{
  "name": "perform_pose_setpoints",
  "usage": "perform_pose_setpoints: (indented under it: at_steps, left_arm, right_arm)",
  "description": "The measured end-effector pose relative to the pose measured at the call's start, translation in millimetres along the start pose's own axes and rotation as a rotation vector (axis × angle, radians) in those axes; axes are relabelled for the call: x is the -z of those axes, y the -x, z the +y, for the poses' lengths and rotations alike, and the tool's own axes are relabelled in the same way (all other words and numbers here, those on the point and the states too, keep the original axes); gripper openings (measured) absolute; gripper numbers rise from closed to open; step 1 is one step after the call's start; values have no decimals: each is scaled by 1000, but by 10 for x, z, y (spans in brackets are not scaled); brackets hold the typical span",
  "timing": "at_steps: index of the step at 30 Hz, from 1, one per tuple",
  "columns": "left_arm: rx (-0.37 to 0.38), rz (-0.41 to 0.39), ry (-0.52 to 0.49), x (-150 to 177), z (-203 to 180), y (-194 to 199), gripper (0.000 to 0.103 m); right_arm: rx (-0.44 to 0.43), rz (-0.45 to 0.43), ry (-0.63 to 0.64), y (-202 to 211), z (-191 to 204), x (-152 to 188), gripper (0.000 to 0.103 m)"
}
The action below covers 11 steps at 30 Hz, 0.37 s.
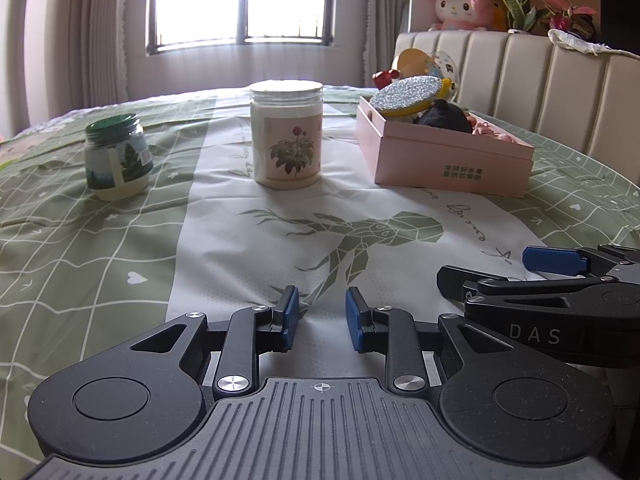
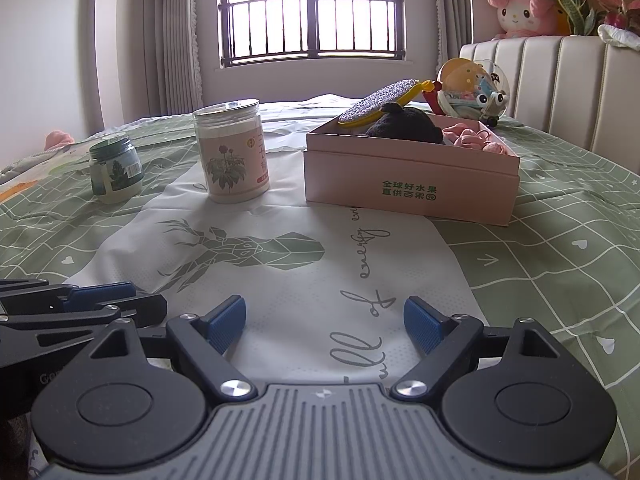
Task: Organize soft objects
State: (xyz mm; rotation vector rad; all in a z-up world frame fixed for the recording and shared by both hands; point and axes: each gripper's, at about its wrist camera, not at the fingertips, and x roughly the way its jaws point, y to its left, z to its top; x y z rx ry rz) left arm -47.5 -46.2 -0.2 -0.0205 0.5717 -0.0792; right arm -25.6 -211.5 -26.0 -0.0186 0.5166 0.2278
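A pink box (image 1: 452, 160) (image 2: 360, 176) stands on the bed ahead and to the right. In it lie a black soft thing (image 1: 444, 116) (image 2: 404, 126), several pink soft pieces (image 1: 492, 130) (image 2: 472, 136) and a glittery silver disc with a yellow rim (image 1: 408, 92) (image 2: 380, 100). My left gripper (image 1: 322, 314) hovers low over the bedspread, its blue pads a little apart with nothing between them. To its right, my right gripper (image 2: 325, 322) stands wide open and empty. Both are well short of the box.
A tall clear jar with a flower label (image 1: 286, 136) (image 2: 232, 152) and a small green-lidded jar (image 1: 118, 158) (image 2: 116, 170) stand at the left. Behind the box is a clear toy ball (image 2: 472, 88). A pink plush (image 1: 464, 6) (image 2: 520, 10) sits on the padded headboard (image 1: 520, 68).
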Motion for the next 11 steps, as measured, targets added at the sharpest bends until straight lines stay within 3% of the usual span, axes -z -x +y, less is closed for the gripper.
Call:
perform_pose_setpoints:
  at_steps: [11]
  left_arm:
    - [4, 2, 1, 7, -8, 6, 28]
  right_arm:
    - [0, 6, -3, -3, 4, -6, 87]
